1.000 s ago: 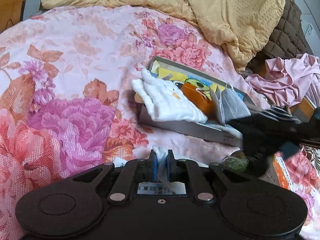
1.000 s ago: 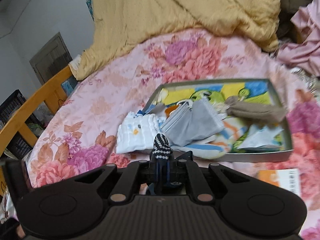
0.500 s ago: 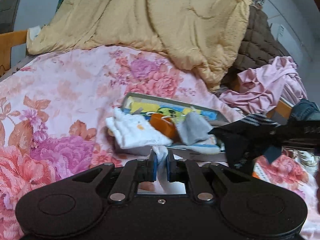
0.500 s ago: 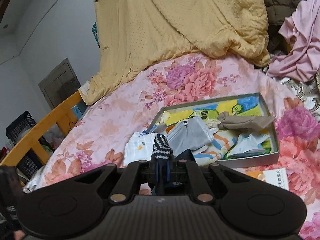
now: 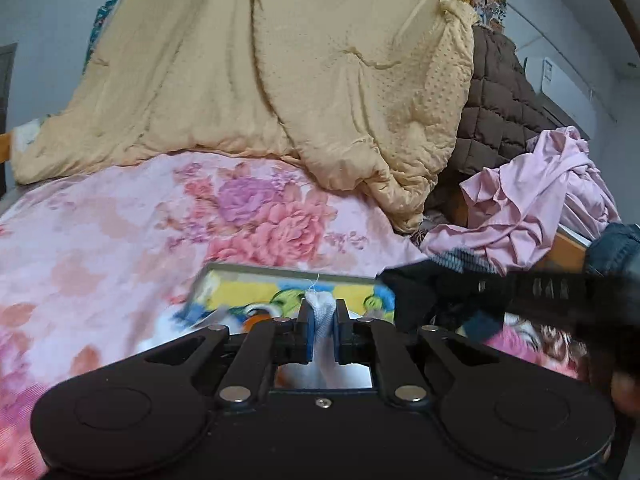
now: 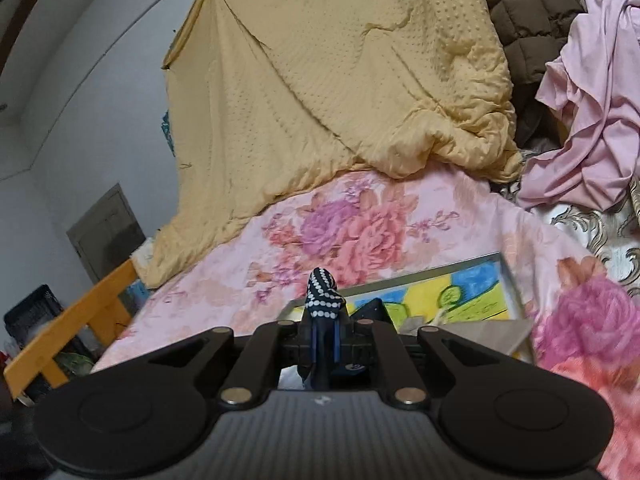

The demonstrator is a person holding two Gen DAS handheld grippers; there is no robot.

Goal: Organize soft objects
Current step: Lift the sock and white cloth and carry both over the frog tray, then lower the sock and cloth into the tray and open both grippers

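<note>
A rumpled yellow quilt [image 5: 304, 80] lies heaped over the far end of the pink floral bedsheet [image 5: 100, 232]. To its right sit a brown quilted blanket [image 5: 500, 112] and a crumpled pink garment [image 5: 532, 208]. An orange wooden bed rail [image 6: 76, 320] runs along the sheet's left edge.

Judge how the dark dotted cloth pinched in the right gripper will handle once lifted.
Dotted cloth is probably floppy: its free end folds over above the right gripper. Likely light, since a thin pinch holds it. It may swing when carried.
</note>
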